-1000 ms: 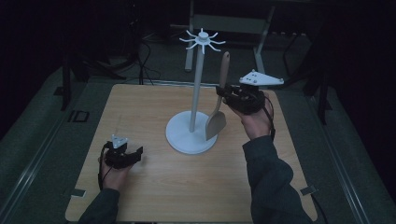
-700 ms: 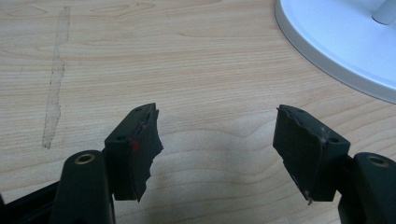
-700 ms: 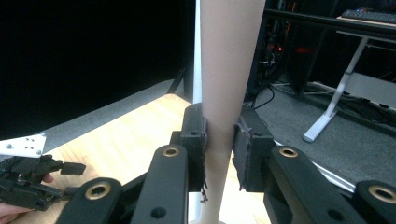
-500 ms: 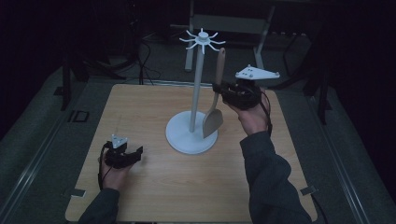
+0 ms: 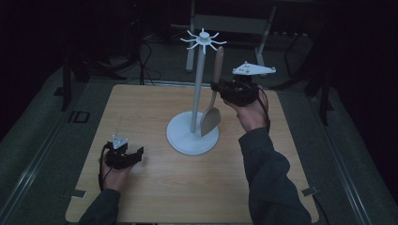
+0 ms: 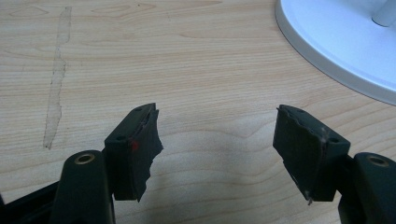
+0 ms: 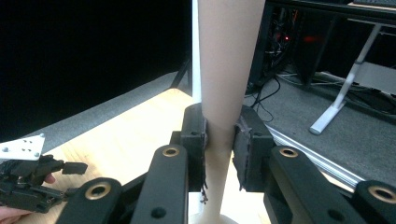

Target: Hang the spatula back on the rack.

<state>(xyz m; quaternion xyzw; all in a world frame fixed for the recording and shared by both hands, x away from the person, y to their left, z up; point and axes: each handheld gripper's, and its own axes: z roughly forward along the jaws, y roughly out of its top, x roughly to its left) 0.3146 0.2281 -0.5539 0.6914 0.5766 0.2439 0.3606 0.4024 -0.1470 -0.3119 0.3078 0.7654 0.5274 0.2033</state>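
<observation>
A beige spatula hangs upright beside the pole of a white hook stand, blade down over the stand's round base. My right gripper is shut on the spatula's handle, with its jaws pressed on both sides of it. The handle's top is near the spoked hook crown. At the table's front left my left gripper lies low over the wood, open, nothing between its fingers. The stand's base shows at the top right of the left gripper view.
The wooden table has bare wood around the stand. The floor around it is dark, with cables and metal table legs behind. The person's left hand and its gripper show low at the left of the right gripper view.
The right gripper has lifted the spatula a little higher along the pole and shifted slightly left. The left gripper has stayed in place.
</observation>
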